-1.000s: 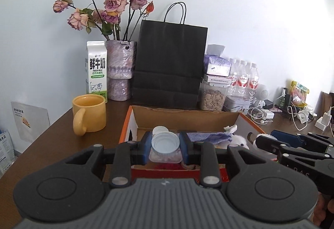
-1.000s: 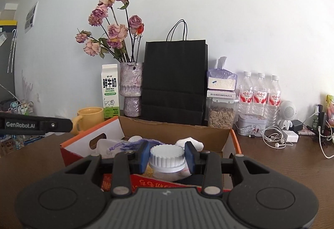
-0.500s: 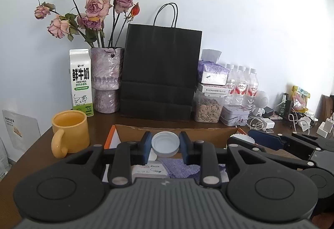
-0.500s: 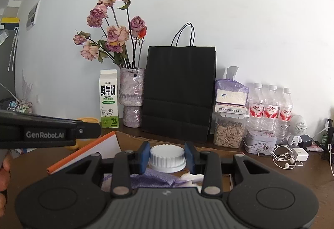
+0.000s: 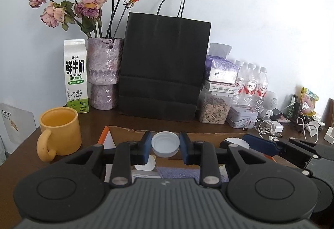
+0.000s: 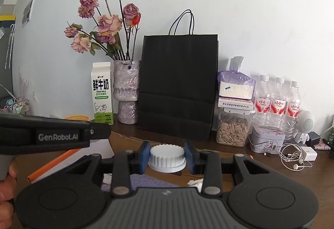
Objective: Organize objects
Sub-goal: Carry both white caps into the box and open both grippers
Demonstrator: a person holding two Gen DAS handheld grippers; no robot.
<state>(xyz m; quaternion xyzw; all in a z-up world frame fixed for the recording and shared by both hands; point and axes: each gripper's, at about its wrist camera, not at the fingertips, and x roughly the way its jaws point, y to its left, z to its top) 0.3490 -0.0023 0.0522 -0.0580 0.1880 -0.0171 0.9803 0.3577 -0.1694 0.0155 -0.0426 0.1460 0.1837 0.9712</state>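
My left gripper [image 5: 165,146] is shut on a smooth white cap [image 5: 165,144]; whatever hangs below the cap is hidden by the jaws. My right gripper [image 6: 167,158] is shut on a ribbed white cap [image 6: 167,157], and it also shows from the side in the left wrist view, right gripper [image 5: 240,142]. Both are held side by side above an open cardboard box [image 5: 129,135] with an orange rim [image 6: 54,164]. Inside the box lie a purple cloth [image 5: 177,172] and small white items. The left gripper's body [image 6: 62,135] crosses the left of the right wrist view.
On the brown table stand a yellow mug [image 5: 60,131], a milk carton [image 5: 75,76], a vase of dried roses [image 5: 103,74], a black paper bag [image 5: 165,68], a seed jar [image 5: 215,110], water bottles [image 5: 250,83], a tin [image 5: 242,118] and earphone cables [image 5: 267,126].
Both grippers have travelled forward over the box toward the back wall, each keeping its cap. The box has dropped lower in both views and the bag and vase look nearer.
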